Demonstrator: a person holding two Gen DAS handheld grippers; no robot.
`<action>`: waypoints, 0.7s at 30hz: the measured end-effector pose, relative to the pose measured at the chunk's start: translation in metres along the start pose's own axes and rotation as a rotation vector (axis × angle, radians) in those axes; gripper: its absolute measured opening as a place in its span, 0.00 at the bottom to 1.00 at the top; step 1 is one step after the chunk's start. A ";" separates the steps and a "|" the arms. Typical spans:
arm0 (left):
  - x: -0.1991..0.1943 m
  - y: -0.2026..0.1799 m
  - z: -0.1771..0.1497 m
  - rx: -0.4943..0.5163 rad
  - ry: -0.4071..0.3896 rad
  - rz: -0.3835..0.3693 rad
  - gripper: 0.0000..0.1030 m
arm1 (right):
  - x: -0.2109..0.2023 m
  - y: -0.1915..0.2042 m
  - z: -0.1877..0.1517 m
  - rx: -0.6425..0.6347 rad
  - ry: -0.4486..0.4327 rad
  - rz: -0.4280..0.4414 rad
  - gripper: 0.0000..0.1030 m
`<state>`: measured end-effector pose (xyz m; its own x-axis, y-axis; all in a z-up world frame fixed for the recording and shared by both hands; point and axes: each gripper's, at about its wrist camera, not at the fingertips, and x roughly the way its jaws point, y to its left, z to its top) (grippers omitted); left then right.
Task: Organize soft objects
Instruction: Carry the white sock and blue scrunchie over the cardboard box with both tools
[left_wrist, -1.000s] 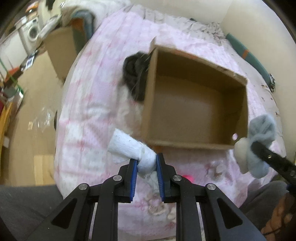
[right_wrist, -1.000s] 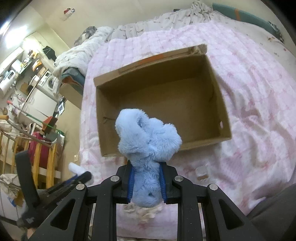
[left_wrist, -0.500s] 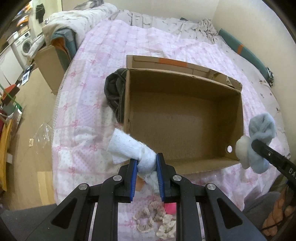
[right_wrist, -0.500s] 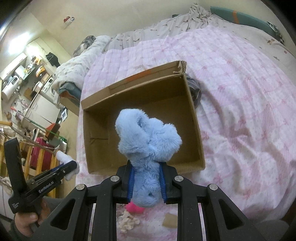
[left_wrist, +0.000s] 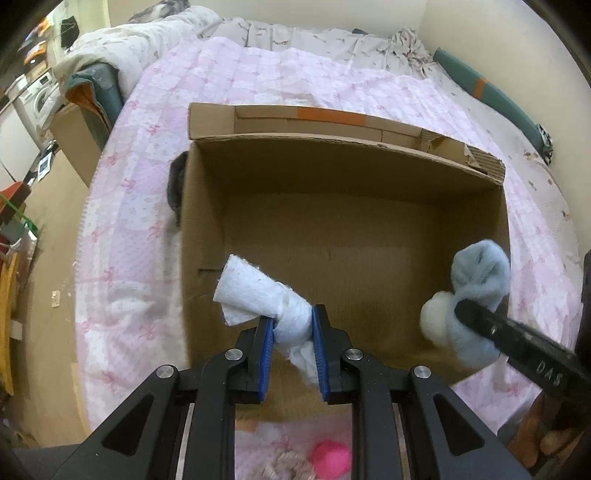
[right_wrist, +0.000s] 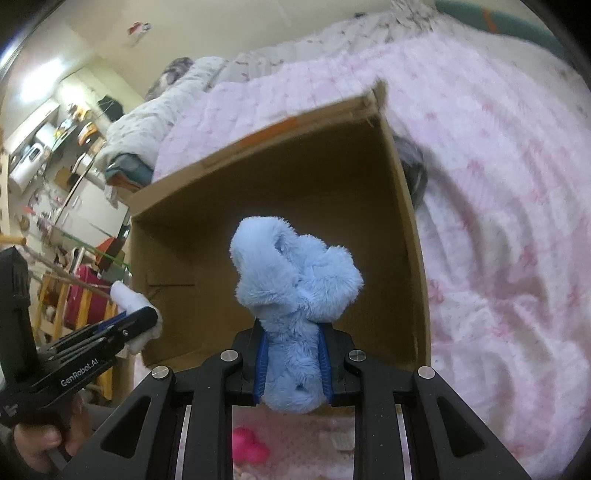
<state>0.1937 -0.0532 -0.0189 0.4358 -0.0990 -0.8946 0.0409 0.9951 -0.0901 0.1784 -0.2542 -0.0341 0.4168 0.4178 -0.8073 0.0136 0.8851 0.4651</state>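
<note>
Left gripper (left_wrist: 293, 334) clamps a white sock (left_wrist: 258, 295); right gripper (right_wrist: 293, 356) clamps a blue sock (right_wrist: 291, 291); the box (left_wrist: 207, 221) lies at 12 o'clock.

The box (left_wrist: 343, 236) sits on the bed (left_wrist: 258, 81), with a dark cloth (left_wrist: 176, 184) against its left side.

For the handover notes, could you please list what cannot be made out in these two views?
- Dark fabric bundle: left wrist view, mostly hidden behind the brown cardboard box wall.
- Bright pink round object: cut off by the bottom edge and gripper frame.
- Pink patterned bedspread: right wrist view, motion-blurred.
</note>
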 end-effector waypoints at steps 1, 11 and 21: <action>0.004 -0.002 0.000 0.004 0.002 0.007 0.18 | 0.002 -0.001 0.000 0.007 0.004 0.005 0.24; 0.022 -0.005 -0.004 0.006 0.031 0.028 0.18 | 0.018 0.006 -0.003 -0.040 0.036 -0.049 0.24; 0.024 -0.006 -0.006 -0.003 0.033 0.044 0.23 | 0.028 0.012 -0.004 -0.050 0.058 -0.061 0.25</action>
<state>0.1987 -0.0612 -0.0419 0.4071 -0.0551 -0.9117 0.0199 0.9985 -0.0514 0.1866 -0.2310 -0.0527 0.3632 0.3725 -0.8540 -0.0081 0.9178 0.3969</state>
